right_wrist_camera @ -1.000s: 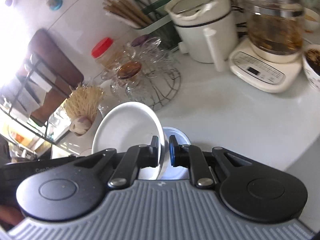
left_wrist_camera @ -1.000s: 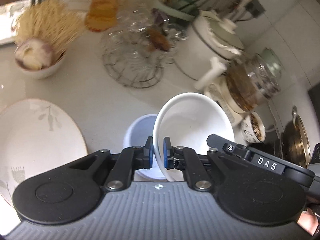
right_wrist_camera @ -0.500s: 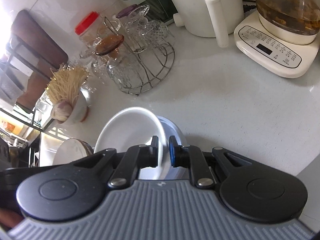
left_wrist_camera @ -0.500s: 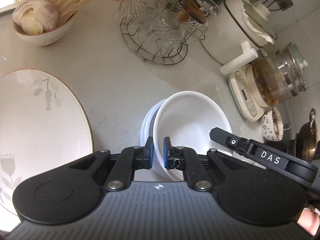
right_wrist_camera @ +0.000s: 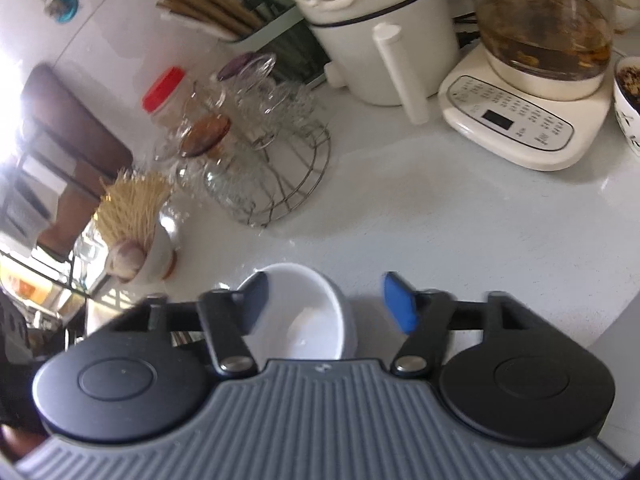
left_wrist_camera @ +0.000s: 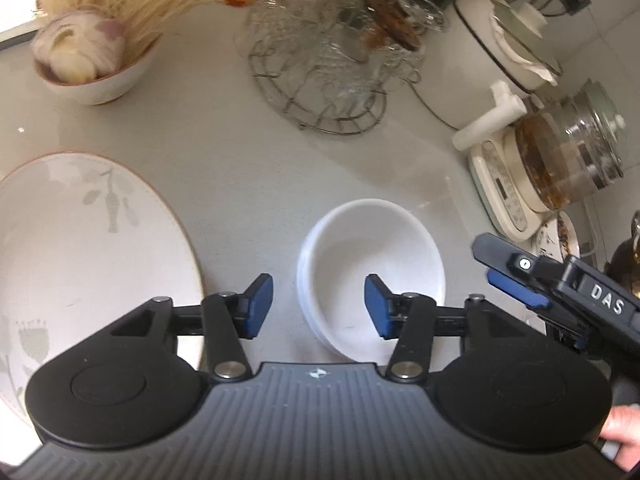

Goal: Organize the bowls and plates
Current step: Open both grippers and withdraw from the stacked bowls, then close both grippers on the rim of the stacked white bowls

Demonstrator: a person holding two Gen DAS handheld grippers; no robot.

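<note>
Low in the middle of both wrist views sits the white bowl (left_wrist_camera: 372,268), nested in a pale bluish bowl (right_wrist_camera: 349,332) whose rim shows just outside it; the pair rests on the grey worktop (left_wrist_camera: 224,136). Both sets of jaws stand wide and hold nothing. The left gripper (left_wrist_camera: 319,306) straddles the bowl's near left rim — one blue pad lies outside the wall, the other hangs over the bowl's hollow. The right gripper (right_wrist_camera: 331,304) shows the bowl toward its left pad, so the stack lies off-centre for it; in the left view that gripper reaches in from the right edge, clear of the bowl. The bowl is round, so it has no long axis to line up with; what matters is rim against pad. At the left edge of the left view lies the large plate (left_wrist_camera: 80,248) with a leaf pattern, flat on the worktop, beside the left gripper and apart from the bowls. If the plate is the coming piece, the left gripper seems the nearer one, and its thin rim would need to be taken edge-on. Behind stand a glass rack (left_wrist_camera: 332,64), a garlic bowl (left_wrist_camera: 88,64) and a kettle (right_wrist_camera: 536,36).
</note>
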